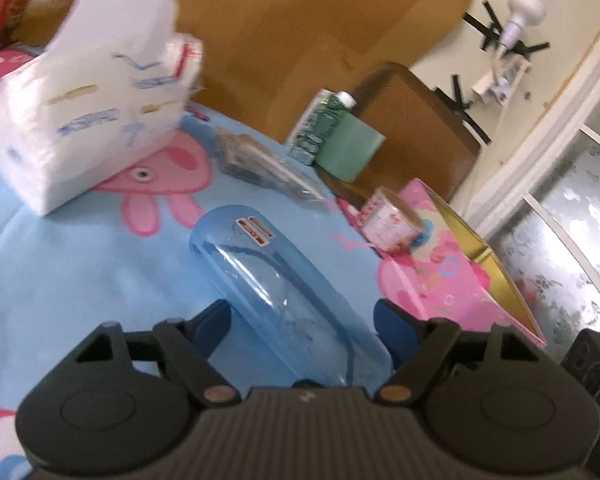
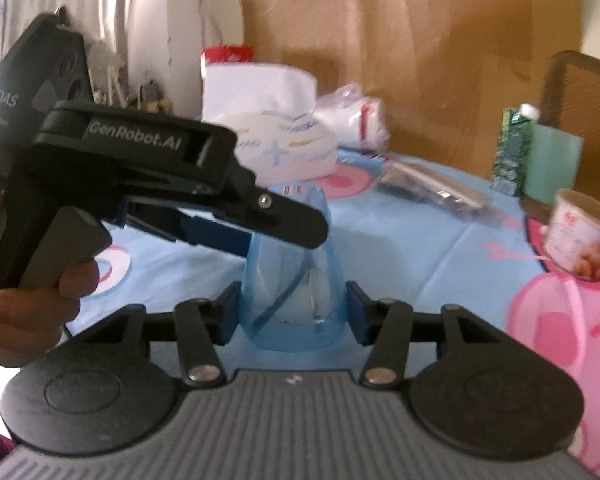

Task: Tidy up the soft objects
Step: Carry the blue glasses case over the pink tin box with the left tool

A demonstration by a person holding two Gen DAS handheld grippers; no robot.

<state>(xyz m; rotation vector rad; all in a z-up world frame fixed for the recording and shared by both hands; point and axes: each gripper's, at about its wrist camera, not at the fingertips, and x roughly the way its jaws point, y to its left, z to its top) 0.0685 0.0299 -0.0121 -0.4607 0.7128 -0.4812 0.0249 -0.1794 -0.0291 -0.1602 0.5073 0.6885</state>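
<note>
- Left wrist view: the left gripper straddles the near end of a translucent blue case lying on the cartoon-print tablecloth. Its jaws stand half-wide, and the right pad seems to touch the case while the left shows a gap, so a firm hold cannot be confirmed. The white tissue pack sits toward the far left edge, and the pink box lies at the right edge.
- Right wrist view: the right gripper closes at medium width on the case's near end, pads against both sides. The left gripper reaches in over its far part.
- Judgement: steadying one end while the other tool opens the case should work best with gentle pressure, since thin plastic may flex or slip.
</note>
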